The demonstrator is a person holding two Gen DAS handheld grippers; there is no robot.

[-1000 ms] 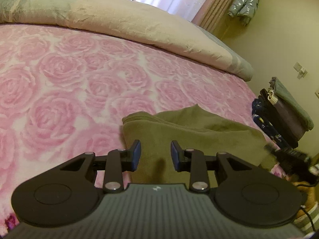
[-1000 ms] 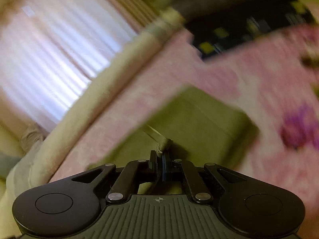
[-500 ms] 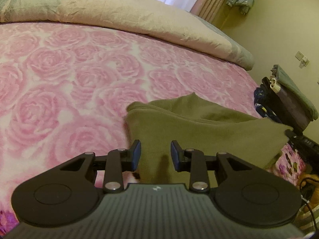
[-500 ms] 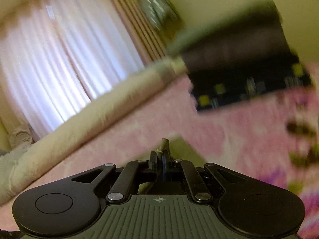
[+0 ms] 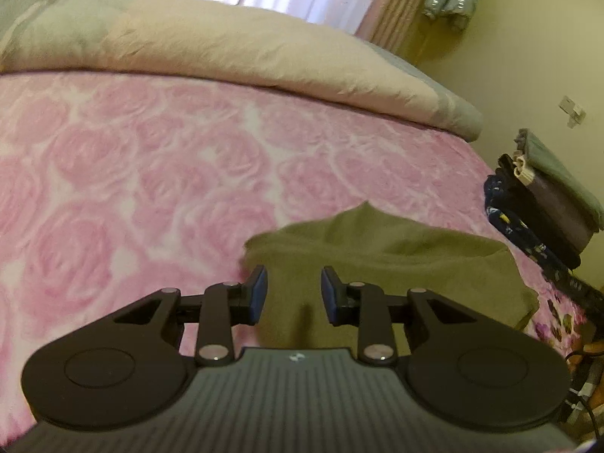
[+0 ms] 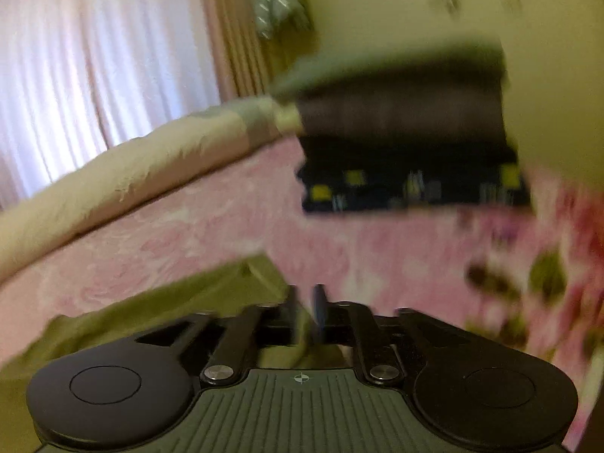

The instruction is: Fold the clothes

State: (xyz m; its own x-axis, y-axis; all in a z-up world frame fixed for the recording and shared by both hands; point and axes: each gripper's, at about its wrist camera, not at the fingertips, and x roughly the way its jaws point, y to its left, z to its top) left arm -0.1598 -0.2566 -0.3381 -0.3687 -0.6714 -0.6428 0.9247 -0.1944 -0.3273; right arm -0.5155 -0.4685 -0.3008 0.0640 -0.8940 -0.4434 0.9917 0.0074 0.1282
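Observation:
An olive green garment (image 5: 396, 264) lies folded on the pink rose bedspread (image 5: 151, 173). My left gripper (image 5: 293, 294) is open and empty, hovering over the garment's near left part. In the blurred right wrist view the same olive garment (image 6: 170, 302) lies at the lower left. My right gripper (image 6: 304, 313) has its jaws a small gap apart at the garment's right edge, with a bit of olive cloth low between them; whether it still holds the cloth is unclear.
A stack of folded clothes (image 5: 543, 211), dark with grey on top, sits at the bed's right edge and shows ahead in the right wrist view (image 6: 407, 143). A beige duvet (image 5: 226, 45) lies along the far side under pink curtains (image 6: 94, 68).
My right gripper's jaws have parted slightly from fully shut, and it has swung toward the clothes stack. The garment's right side has been laid out flatter. The left gripper stayed open and rose a little.

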